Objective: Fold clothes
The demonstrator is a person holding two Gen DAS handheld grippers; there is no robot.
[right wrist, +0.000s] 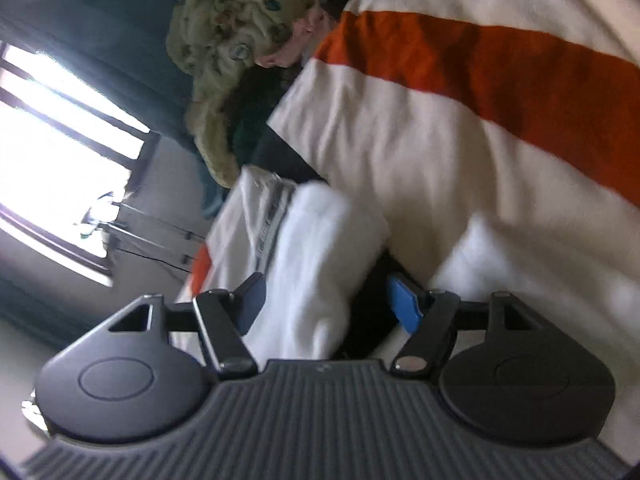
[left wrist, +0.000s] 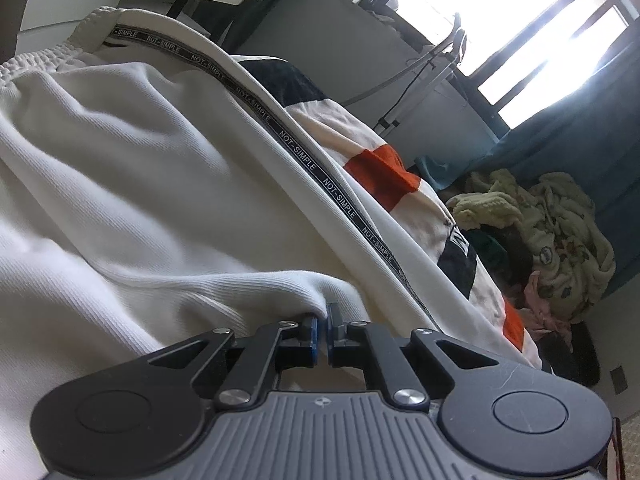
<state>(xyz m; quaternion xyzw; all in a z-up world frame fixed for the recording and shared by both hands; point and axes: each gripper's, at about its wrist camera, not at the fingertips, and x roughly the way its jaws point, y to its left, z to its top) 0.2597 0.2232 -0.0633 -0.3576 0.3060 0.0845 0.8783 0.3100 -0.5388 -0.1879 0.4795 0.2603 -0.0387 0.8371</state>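
Bright window light (left wrist: 500,32) washes out the far wall, and a blanket (right wrist: 460,92) in cream with orange and dark bands covers the surface I'm working on; a heap of unsorted laundry (left wrist: 548,224) sits beyond it.

I judge the fold to be partway through at best. The white ribbed garment (left wrist: 132,168), with its lettered stripe down the side, lies rumpled on the blanket with its elastic waistband at the far end, not yet squared into a flat packet. The heap looks untouched.

My left tongs (left wrist: 322,322) are pinched shut on a tuck of the white garment's near edge. My right tongs (right wrist: 326,300) stand wide, straddling a folded white end of cloth (right wrist: 316,264); the pads are clear of it, so nothing is gripped there.
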